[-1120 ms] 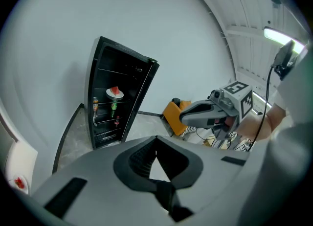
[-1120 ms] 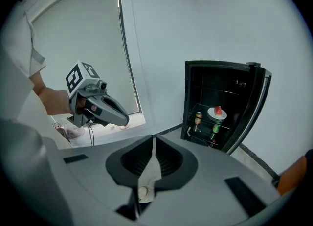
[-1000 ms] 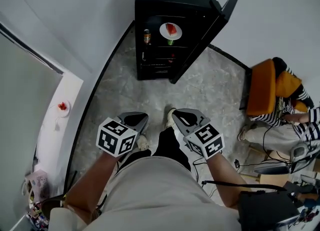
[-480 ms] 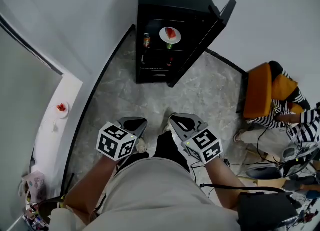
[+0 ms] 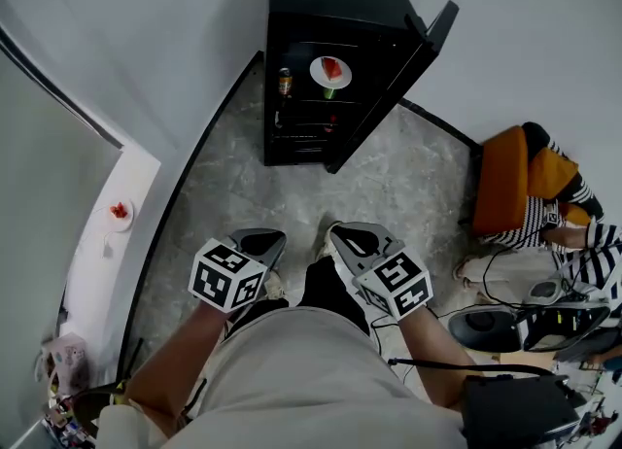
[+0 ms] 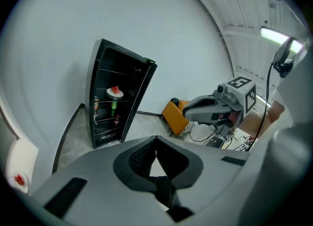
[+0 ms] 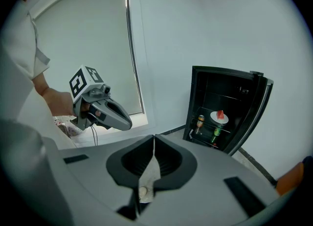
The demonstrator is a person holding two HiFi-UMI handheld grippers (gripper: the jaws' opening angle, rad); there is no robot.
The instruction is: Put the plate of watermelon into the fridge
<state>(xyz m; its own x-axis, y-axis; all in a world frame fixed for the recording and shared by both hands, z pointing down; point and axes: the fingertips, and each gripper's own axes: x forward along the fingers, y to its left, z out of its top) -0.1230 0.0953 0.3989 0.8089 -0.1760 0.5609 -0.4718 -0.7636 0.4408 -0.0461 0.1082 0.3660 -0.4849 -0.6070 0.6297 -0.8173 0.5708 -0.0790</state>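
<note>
A black fridge [image 5: 330, 58] stands against the wall with its door [image 5: 408, 68] swung open to the right. A white plate of watermelon [image 5: 330, 72] sits on an upper shelf inside; it also shows in the left gripper view [image 6: 115, 92] and the right gripper view [image 7: 220, 117]. My left gripper [image 5: 260, 237] and right gripper [image 5: 352, 236] hang low in front of my body, well short of the fridge. Both are shut with nothing between their jaws. Each gripper view shows the other one: the right gripper [image 6: 215, 110] and the left gripper [image 7: 105, 110].
Drink cans [image 5: 285, 81] stand on the fridge shelves. A second small plate with something red [image 5: 120, 212] lies on the white sill at left. At the right a person in stripes [image 5: 573, 243] sits by an orange chair [image 5: 505, 180], with cables and equipment [image 5: 525, 326] on the floor.
The head view has drifted a little, and the seated person at the right has shifted. Both grippers stay shut and low, and the plate stays on its shelf.
</note>
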